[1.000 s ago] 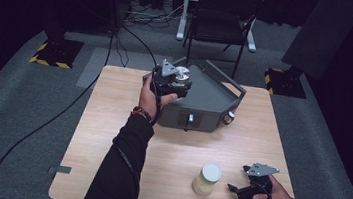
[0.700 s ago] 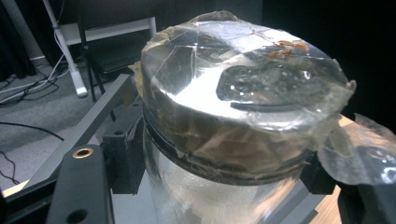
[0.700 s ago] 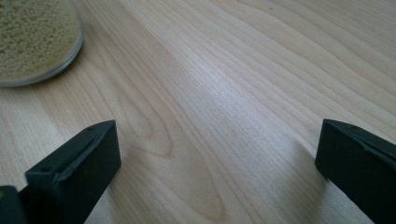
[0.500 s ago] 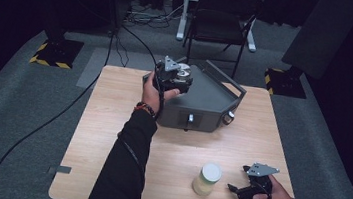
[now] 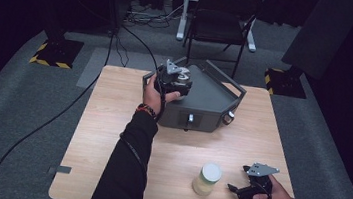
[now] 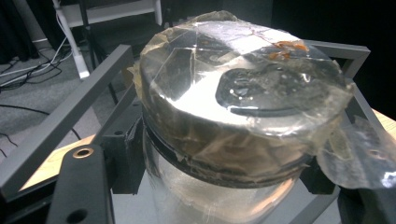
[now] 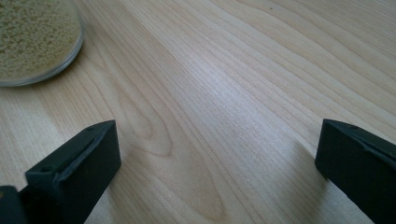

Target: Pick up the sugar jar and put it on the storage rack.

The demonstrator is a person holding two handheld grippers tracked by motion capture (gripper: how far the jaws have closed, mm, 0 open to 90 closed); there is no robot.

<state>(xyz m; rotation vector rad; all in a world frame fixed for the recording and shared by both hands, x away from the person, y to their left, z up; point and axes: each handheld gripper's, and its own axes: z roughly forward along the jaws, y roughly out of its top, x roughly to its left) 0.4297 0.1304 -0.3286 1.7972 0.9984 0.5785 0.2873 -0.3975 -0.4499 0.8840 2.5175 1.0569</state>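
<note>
Left gripper (image 5: 176,78), jaws clamped on the taped jar (image 6: 233,121), had crept further over the grey box (image 5: 215,91), apparently for set-down; right gripper (image 5: 250,184) lay idle, jaws wide apart.

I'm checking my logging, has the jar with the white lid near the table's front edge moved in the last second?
No. The jar stands at the same spot on the table, the same gap left of the right tongs.

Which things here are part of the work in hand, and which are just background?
In use:
- left gripper, shut on a taped jar
- grey metal case under that jar
- grain-filled jar on the table
- right gripper, open, resting beside it

Lying about:
- folding chair
- floor cables
</note>
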